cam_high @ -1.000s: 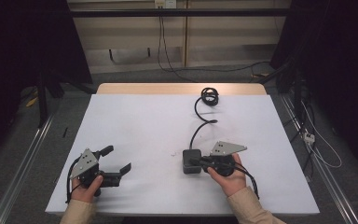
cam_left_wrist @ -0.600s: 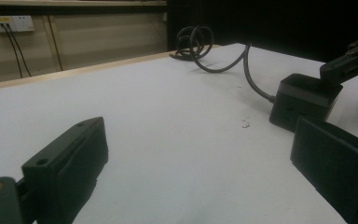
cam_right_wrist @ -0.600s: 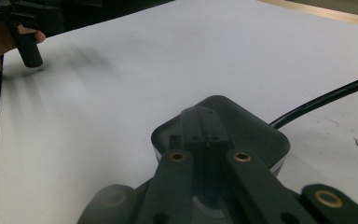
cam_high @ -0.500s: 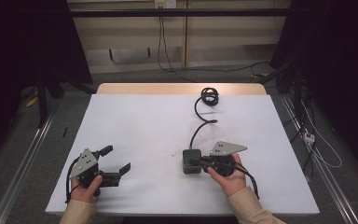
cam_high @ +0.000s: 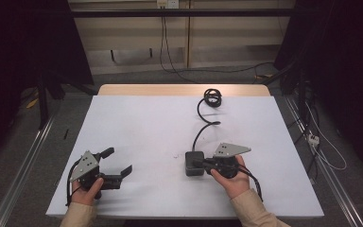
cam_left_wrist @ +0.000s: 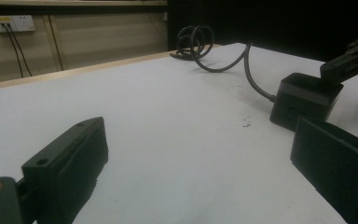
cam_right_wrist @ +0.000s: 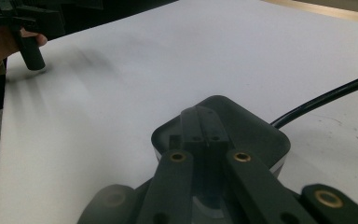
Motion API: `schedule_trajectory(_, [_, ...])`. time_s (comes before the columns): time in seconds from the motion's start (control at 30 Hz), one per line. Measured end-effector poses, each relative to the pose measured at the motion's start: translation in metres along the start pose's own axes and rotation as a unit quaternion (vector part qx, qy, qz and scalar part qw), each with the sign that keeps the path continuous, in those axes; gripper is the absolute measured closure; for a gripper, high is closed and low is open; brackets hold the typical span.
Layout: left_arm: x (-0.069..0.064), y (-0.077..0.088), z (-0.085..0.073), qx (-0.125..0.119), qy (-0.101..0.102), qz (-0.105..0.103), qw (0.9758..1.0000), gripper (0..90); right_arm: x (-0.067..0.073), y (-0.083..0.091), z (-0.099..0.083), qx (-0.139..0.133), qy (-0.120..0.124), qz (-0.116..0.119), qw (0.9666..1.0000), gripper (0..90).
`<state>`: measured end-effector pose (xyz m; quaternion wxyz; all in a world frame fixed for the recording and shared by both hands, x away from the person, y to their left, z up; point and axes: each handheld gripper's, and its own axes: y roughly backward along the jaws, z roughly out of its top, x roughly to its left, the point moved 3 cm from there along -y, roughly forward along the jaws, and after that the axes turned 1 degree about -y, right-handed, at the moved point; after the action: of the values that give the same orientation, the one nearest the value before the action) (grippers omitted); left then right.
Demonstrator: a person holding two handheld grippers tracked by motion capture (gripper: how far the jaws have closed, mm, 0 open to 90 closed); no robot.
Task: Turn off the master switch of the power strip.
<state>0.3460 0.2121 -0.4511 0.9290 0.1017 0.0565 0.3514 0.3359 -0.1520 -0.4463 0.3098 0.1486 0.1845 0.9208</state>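
Altogether two tools work one desk (cam_high: 137,118). Left tool (cam_high: 117,163) gapes wide, empty. Right tool (cam_high: 199,163), jaws together, touches the single black box (cam_high: 192,160); grip unclear.

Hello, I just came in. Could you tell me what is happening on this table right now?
A person sits at a white table with a gripper in each hand. The right gripper rests, jaws together, on top of a black box whose cable runs to a coil at the far edge. The left gripper is open near the left corner, holding nothing.
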Motion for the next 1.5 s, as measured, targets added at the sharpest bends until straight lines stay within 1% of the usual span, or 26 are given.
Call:
schedule_trajectory(0.27, [0.0002, 0.0009, 0.0002, -0.001, 0.000, 0.000, 1.0000, 3.8, 0.0001, 0.0001, 0.0001, -0.001, -0.001, 0.000, 1.0000, 90.0])
schedule_trajectory(0.33, [0.0001, 0.0010, 0.0002, -0.001, 0.000, 0.001, 1.0000, 3.8, -0.0007, 0.0022, 0.0022, -0.007, -0.005, -0.001, 1.0000, 90.0])
schedule_trajectory(0.37, [0.0002, 0.0009, 0.0001, -0.001, -0.001, 0.000, 1.0000, 3.8, -0.0010, 0.0026, 0.0028, -0.004, 0.000, -0.003, 1.0000, 90.0])
schedule_trajectory(0.6, [0.0001, 0.0007, 0.0000, 0.000, -0.001, 0.001, 1.0000, 3.8, -0.0013, 0.0024, 0.0031, -0.004, 0.001, -0.006, 1.0000, 90.0])
schedule_trajectory(0.83, [0.0008, 0.0015, 0.0007, -0.002, -0.002, 0.002, 1.0000, 3.8, -0.0002, 0.0022, 0.0048, -0.015, -0.003, -0.002, 0.9999, 90.0])
schedule_trajectory(0.87, [0.0003, 0.0013, 0.0009, -0.005, 0.003, 0.003, 1.0000, 3.8, -0.0001, 0.0026, 0.0052, -0.016, -0.004, 0.000, 0.9999, 90.0])
schedule_trajectory(0.9, [0.0007, 0.0017, 0.0008, -0.002, 0.000, 0.003, 1.0000, 3.8, -0.0001, 0.0028, 0.0054, -0.015, -0.003, -0.001, 0.9999, 89.0])
schedule_trajectory(0.93, [0.0006, 0.0015, 0.0007, -0.004, 0.002, 0.003, 1.0000, 3.8, -0.0003, 0.0029, 0.0054, -0.015, -0.006, -0.004, 0.9999, 81.7])
schedule_trajectory(0.97, [0.0010, 0.0018, 0.0005, -0.002, 0.000, 0.003, 1.0000, 3.9, -0.0008, 0.0024, 0.0055, -0.013, -0.009, -0.006, 0.9998, 75.8])
schedule_trajectory(1.03, [0.0014, 0.0016, 0.0005, -0.001, 0.000, 0.003, 1.0000, 3.8, -0.0012, 0.0022, 0.0057, -0.012, -0.012, -0.008, 0.9998, 73.1])
schedule_trajectory(1.1, [0.0011, 0.0014, 0.0005, -0.001, -0.002, 0.002, 1.0000, 3.8, -0.0012, 0.0024, 0.0056, -0.013, -0.014, -0.004, 0.9998, 71.0])
schedule_trajectory(1.17, [0.0004, 0.0015, 0.0008, -0.003, 0.001, 0.004, 1.0000, 3.8, -0.0012, 0.0032, 0.0060, -0.014, -0.014, -0.004, 0.9998, 70.3])
schedule_trajectory(1.27, [0.0003, 0.0013, 0.0006, -0.002, -0.001, 0.002, 1.0000, 3.8, -0.0011, 0.0049, 0.0068, -0.018, -0.017, -0.004, 0.9997, 69.9])
schedule_trajectory(1.37, [0.0003, 0.0013, 0.0004, -0.002, 0.000, 0.002, 1.0000, 3.8, -0.0028, 0.0058, 0.0074, -0.020, -0.023, -0.008, 0.9995, 59.9])
schedule_trajectory(1.5, [0.0006, 0.0016, 0.0005, -0.002, 0.000, 0.002, 1.0000, 3.8, -0.0036, 0.0075, 0.0082, -0.022, -0.026, -0.012, 0.9994, 52.1])
